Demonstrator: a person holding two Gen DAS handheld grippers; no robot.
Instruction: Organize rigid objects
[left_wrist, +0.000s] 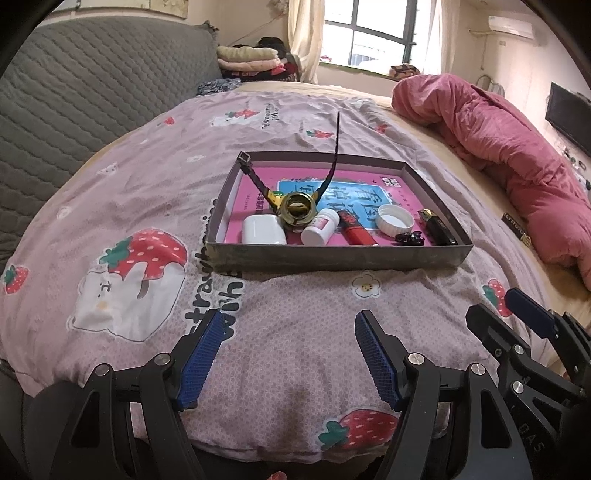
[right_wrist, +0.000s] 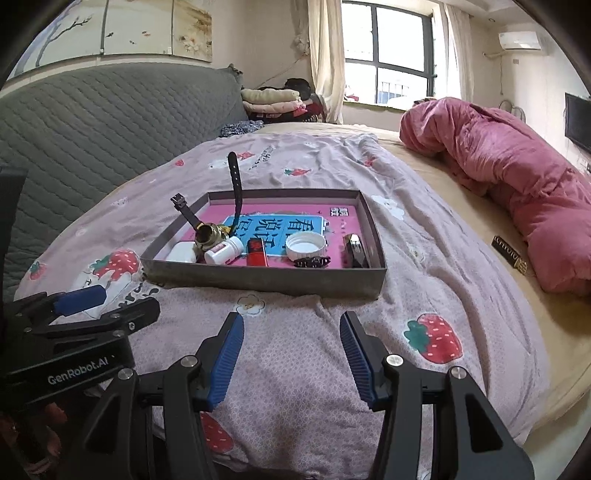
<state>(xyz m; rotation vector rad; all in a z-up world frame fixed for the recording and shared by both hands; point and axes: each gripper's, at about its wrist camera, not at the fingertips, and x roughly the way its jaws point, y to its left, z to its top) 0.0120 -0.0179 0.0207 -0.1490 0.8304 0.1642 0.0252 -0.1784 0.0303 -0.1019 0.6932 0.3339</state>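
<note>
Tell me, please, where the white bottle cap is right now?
The white bottle cap lies open side up in the shallow box, between the red lighter and the dark lighter.

left tongs (left_wrist: 288, 354): spread wide, empty, tilted down | right tongs (right_wrist: 291, 354): spread wide, empty, alongside
</note>
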